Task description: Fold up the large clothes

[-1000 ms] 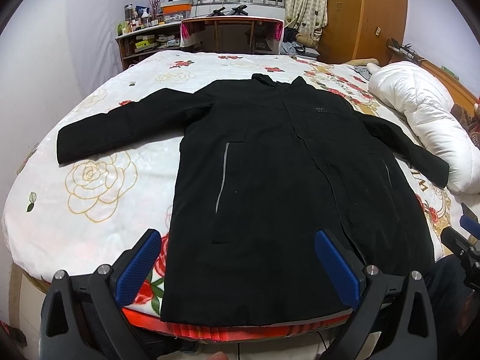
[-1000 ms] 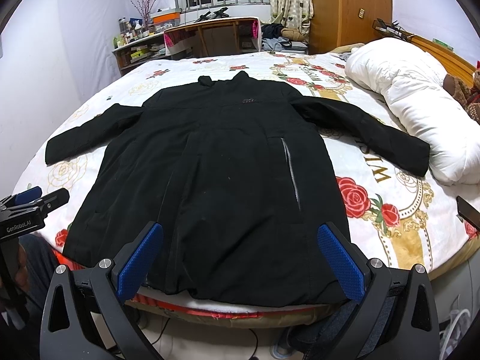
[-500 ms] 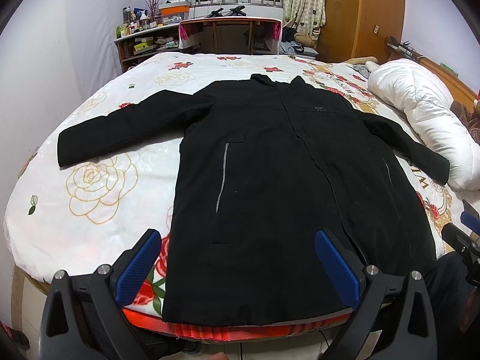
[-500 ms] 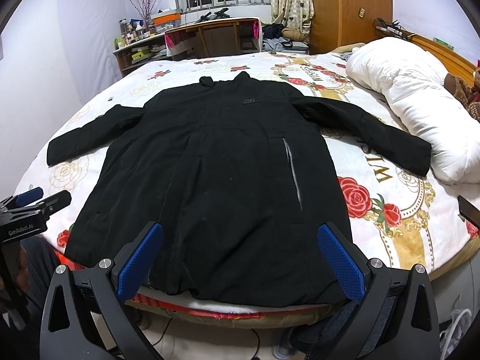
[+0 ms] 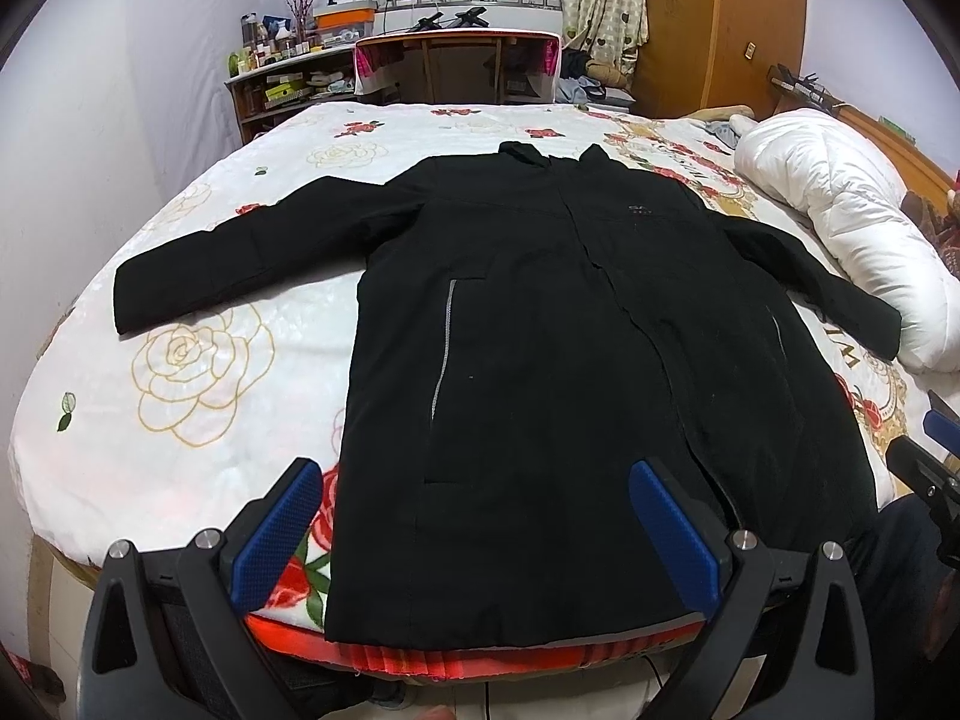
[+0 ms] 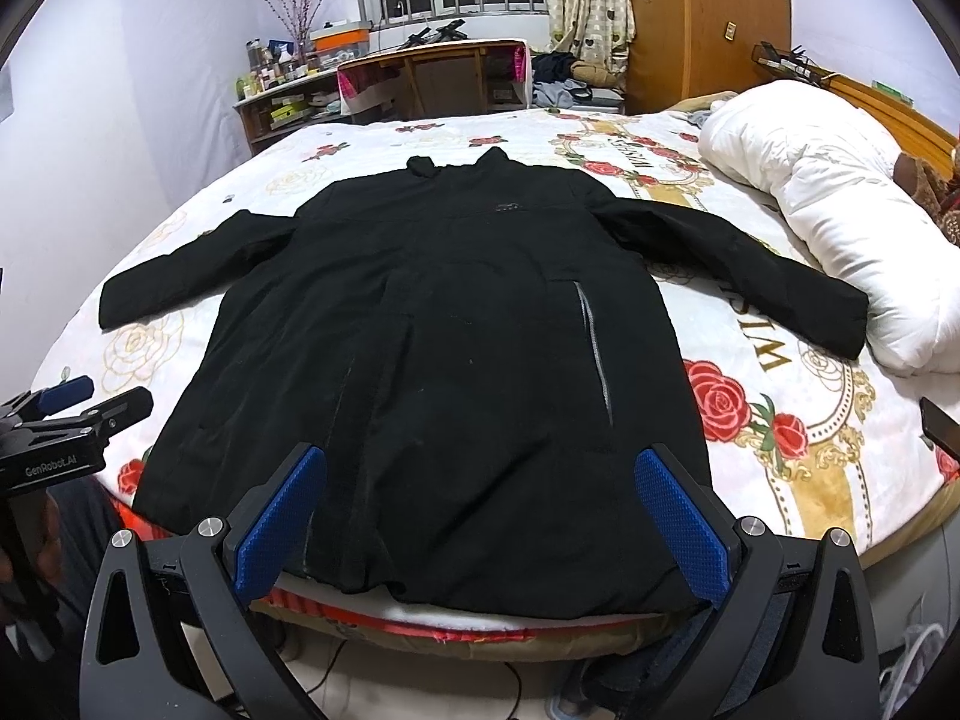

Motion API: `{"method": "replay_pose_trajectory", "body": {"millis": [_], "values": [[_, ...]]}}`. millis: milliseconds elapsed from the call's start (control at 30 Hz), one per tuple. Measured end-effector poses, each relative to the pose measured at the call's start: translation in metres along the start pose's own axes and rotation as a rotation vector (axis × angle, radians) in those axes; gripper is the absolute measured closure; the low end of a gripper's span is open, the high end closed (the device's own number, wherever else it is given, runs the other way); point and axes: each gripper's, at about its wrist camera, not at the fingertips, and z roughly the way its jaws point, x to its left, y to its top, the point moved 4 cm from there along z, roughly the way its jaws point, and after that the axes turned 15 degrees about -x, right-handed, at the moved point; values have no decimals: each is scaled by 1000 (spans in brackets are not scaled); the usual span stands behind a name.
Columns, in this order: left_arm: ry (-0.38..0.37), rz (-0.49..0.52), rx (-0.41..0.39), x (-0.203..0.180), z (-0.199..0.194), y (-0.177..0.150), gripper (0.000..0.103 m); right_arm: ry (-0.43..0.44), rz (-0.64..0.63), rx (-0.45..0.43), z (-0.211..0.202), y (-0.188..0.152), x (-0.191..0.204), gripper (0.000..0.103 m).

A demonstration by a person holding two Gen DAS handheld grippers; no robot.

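A long black coat (image 5: 540, 360) lies flat and front-up on the rose-printed bed (image 5: 198, 360), collar at the far side, both sleeves spread outward, hem at the near edge. It also shows in the right wrist view (image 6: 450, 348). My left gripper (image 5: 474, 531) is open and empty, held above the hem's left half. My right gripper (image 6: 480, 525) is open and empty above the hem's right half. The left gripper also shows at the left edge of the right wrist view (image 6: 66, 420).
A rolled white duvet (image 5: 852, 240) lies along the bed's right side, touching the coat's right cuff. A wooden desk (image 5: 456, 66), a cluttered shelf (image 5: 282, 84) and a wardrobe (image 5: 720, 24) stand beyond the bed. A dark object (image 6: 939, 420) lies at the bed's right edge.
Both views have shifted only slightly; the coat has not moved and both grippers stay open.
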Motion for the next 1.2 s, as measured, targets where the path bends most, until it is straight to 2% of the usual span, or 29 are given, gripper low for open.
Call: {"method": "replay_pose_trajectory", "body": {"millis": [733,967,1200], "values": [[-1,-10,20,11,17,-2,0,19,-24,16,15,4,6,0],[24,-70,54,35,45,1,0,56,-31,42,40,10,11,0],[78,-163,38,82,80,13,0,80,-83,65,72,18,25,0]]}}
